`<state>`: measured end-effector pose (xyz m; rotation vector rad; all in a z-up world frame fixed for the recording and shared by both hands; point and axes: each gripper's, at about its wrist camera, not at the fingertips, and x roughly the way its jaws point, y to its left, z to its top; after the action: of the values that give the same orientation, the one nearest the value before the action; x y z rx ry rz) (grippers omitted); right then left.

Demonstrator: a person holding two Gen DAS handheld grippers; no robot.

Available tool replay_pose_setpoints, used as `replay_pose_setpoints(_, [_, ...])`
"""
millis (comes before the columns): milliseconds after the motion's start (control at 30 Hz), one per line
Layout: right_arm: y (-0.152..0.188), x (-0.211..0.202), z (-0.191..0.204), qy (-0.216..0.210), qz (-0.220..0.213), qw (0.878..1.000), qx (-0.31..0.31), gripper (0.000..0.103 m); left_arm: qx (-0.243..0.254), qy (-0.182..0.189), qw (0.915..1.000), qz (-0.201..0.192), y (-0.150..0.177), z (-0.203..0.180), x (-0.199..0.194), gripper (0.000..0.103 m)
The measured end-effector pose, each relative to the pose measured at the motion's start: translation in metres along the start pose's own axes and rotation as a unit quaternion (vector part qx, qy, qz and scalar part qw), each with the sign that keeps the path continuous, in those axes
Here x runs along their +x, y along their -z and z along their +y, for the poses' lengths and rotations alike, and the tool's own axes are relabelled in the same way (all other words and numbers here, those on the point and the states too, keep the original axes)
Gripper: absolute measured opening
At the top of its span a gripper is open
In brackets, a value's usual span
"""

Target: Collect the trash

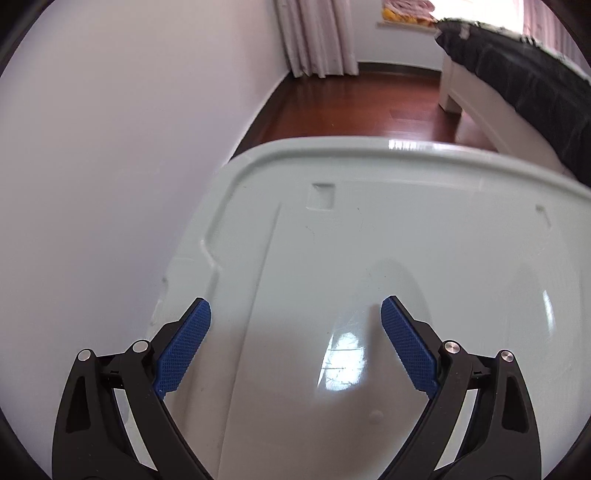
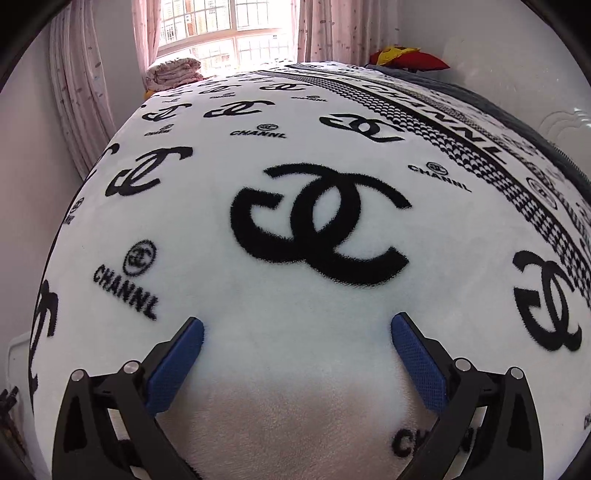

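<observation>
Below, a glossy pale-grey lidded bin (image 1: 369, 240) with rounded corners.

daylight from window (image 2: 225, 29) | lid (image 1: 369, 258) glare | fisheye-warped, dark edges

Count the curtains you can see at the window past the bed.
2: a pink curtain left of the window and another right of it, in the right wrist view. More may be hidden.
</observation>
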<state>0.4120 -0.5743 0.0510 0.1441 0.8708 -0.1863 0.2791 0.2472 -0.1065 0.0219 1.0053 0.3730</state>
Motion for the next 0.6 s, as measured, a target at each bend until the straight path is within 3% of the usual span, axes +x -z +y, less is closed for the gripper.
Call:
replay_pose_setpoints(200, [-0.001,-0.001,0.002,0.007,0.002,1.0,-0.004,0.099,0.006,0.111,0.9938,-0.008,-0.004,-0.004,-0.003,0.091])
replay_pose_setpoints(300, [-0.001,-0.001,0.002,0.006,0.003,1.0,-0.003,0.099,0.003,0.148,0.989,-0.006,-0.006,-0.007,0.002,0.093])
replay_pose_setpoints(500, [-0.001,-0.001,0.002,0.006,0.003,1.0,-0.003,0.099,0.073,0.135,0.9879,-0.022,-0.002,-0.027,0.007,0.096])
replay_pose_setpoints(600, [-0.001,-0.001,0.002,0.006,0.003,1.0,-0.003,0.099,0.077,0.144,0.9864,-0.023,-0.003,-0.028,0.007,0.096])
